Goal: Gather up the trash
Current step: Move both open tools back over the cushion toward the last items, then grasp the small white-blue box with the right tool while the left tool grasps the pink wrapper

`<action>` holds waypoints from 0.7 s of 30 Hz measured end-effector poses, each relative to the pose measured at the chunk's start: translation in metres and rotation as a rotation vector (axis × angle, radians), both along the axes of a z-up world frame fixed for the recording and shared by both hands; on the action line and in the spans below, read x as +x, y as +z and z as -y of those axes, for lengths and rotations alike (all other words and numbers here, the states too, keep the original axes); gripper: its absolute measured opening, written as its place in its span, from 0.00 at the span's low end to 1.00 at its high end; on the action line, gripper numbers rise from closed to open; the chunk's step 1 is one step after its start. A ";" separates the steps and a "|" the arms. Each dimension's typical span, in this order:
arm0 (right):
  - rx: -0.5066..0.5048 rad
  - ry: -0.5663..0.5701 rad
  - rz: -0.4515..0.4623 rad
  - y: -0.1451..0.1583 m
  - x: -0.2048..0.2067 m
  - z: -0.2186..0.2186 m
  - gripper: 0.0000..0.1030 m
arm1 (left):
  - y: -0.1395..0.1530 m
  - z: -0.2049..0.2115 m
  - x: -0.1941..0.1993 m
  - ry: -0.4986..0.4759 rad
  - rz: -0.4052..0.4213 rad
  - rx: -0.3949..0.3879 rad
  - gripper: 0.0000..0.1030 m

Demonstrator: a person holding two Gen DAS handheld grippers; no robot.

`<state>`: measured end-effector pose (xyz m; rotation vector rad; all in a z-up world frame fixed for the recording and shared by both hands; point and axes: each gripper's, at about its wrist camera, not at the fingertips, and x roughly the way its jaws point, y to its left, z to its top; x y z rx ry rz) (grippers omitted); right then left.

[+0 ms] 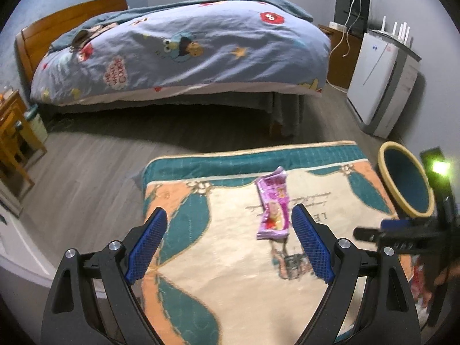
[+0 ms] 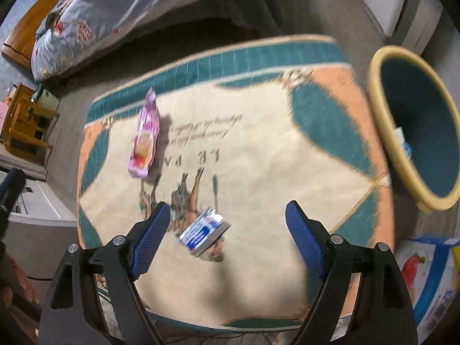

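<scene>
A bedroom with grey wood-grain plank flooring. In the near middle lies a soft, quilted rug (image 1: 230, 258) with rounded corners, cream in the centre with teal and peach drapery shapes, a printed script and a faded picture.

The left hand-held gripper (image 1: 229, 240) hangs over the rug with its jaws wide apart and nothing between them; its fingers (image 1: 146, 244) are black plastic with blue, finely ribbed pads. Just beyond its right pad a pink snack wrapper (image 1: 273, 204), glossy, crinkled and oblong, lies flat on the rug.

The right hand-held gripper (image 2: 227, 237) points steeply down at the rug, its jaws also spread wide and not pressing on anything. Between them, nearer the left pad, a small flattened blue and white packet (image 2: 204, 233) with a shiny surface lies on the rug.

Off the rug's right edge stands a round bin (image 2: 376, 109) with a pale yellow rim and a dark teal inside; something small, white and blue lies inside it.

At the far side stands a bed (image 1: 184, 49) with a wooden headboard and a rumpled blue cartoon-print duvet. To the far right stands a boxy white appliance (image 1: 379, 86). On the near right floor lies a white and blue bag (image 2: 428, 276) printed with a strawberry.
</scene>
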<state>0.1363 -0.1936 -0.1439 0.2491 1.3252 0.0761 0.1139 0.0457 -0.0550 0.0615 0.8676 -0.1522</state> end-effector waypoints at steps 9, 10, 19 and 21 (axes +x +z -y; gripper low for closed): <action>0.023 0.028 -0.120 -0.043 -0.005 -0.035 0.66 | -0.003 -0.012 0.007 0.009 -0.020 -0.032 0.85; 0.014 0.032 -0.125 -0.045 -0.005 -0.037 0.66 | -0.004 -0.012 0.007 0.009 -0.021 -0.033 0.85; -0.155 0.144 -0.100 -0.051 -0.003 -0.053 0.30 | -0.013 -0.013 0.015 0.016 -0.049 -0.025 0.85; -0.153 0.153 -0.098 -0.048 -0.002 -0.048 0.30 | -0.017 -0.011 0.019 0.014 -0.060 -0.019 0.85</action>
